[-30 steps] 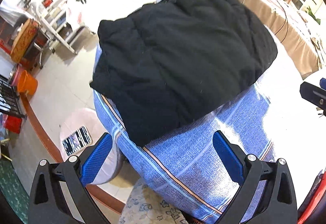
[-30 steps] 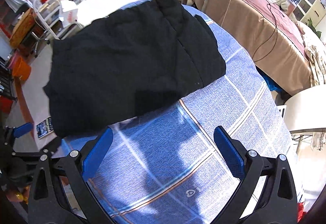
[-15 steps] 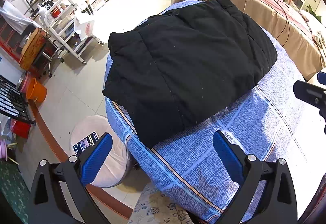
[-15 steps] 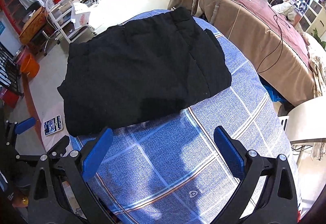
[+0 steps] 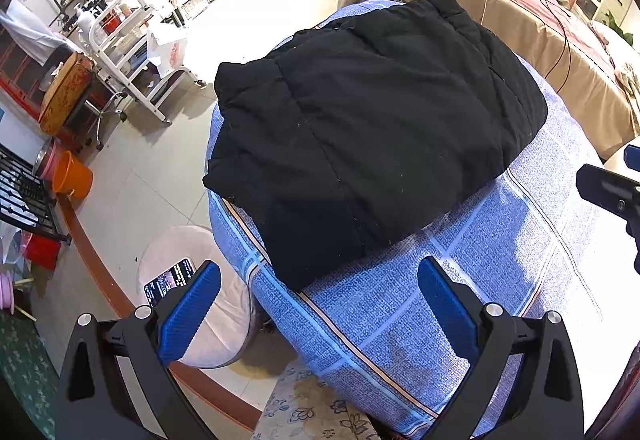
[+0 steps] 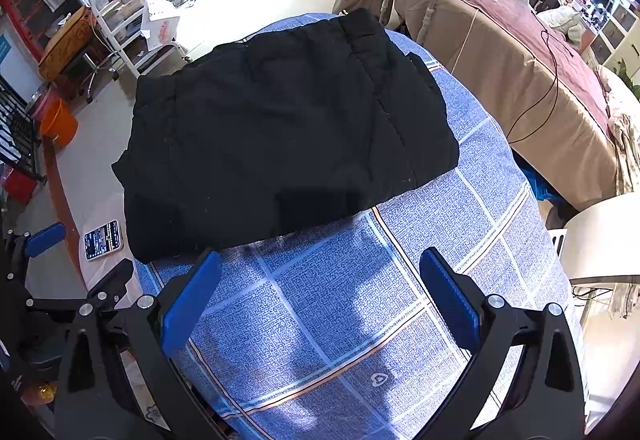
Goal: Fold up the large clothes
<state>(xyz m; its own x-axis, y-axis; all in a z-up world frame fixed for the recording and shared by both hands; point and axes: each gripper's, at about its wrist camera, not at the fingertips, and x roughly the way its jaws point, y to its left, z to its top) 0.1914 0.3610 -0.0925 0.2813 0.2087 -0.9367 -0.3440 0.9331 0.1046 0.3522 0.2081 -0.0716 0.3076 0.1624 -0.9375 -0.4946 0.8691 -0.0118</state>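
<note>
Left wrist view: black quilted padded jacket [image 5: 372,143] lying folded into a compact rectangle on the counter draped in blue checked cloth [image 5: 400,304], left tool [image 5: 316,304] released, blue pads spread wide over the near cloth, touching nothing. Right wrist view: right tool [image 6: 320,296] likewise spread and empty, clear of the jacket's near edge. Both held off, probably because the fold looks finished; smartphone [image 6: 103,240] on a side stool.

the black jacket [image 5: 372,143] is hiding its folded-under layers; the phone [image 5: 170,281] screen is showing too small to read; the right gripper [image 5: 612,191] is running off the frame edge.
</note>
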